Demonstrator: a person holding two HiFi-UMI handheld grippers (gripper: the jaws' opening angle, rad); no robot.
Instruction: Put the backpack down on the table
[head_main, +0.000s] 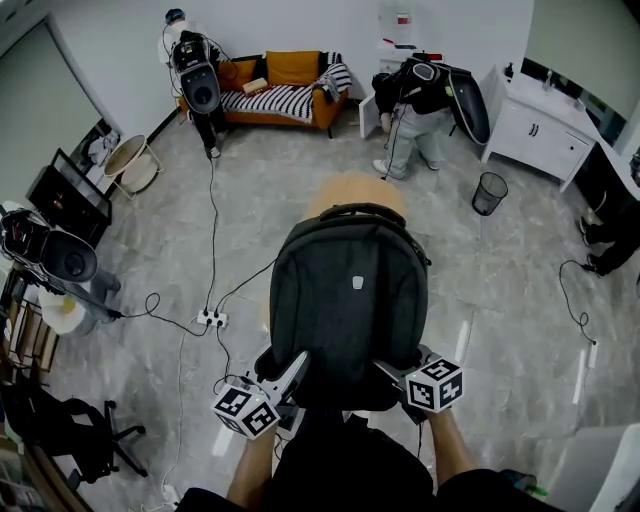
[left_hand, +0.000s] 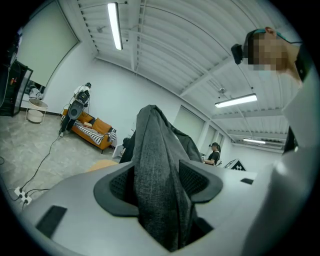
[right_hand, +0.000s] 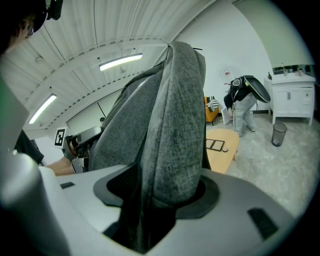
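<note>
While both grippers have the bag, I'd take this one slow. On the left gripper (left_hand: 159, 186), the fingers (left_hand: 117, 188) are clamped on a fold of grey fabric at the backpack's (head_main: 350, 300) side. The backpack hangs on my side of the tabletop (head_main: 352, 190) and hides most of it in the head view. I'd guess it isn't resting on it yet. On the right gripper (right_hand: 160, 192), the fingers (right_hand: 117, 190) are pinched on the opposite fold. My tip: carry it out over the tabletop with both hands level so it doesn't tip. Lower until the base takes the weight, then let go.
</note>
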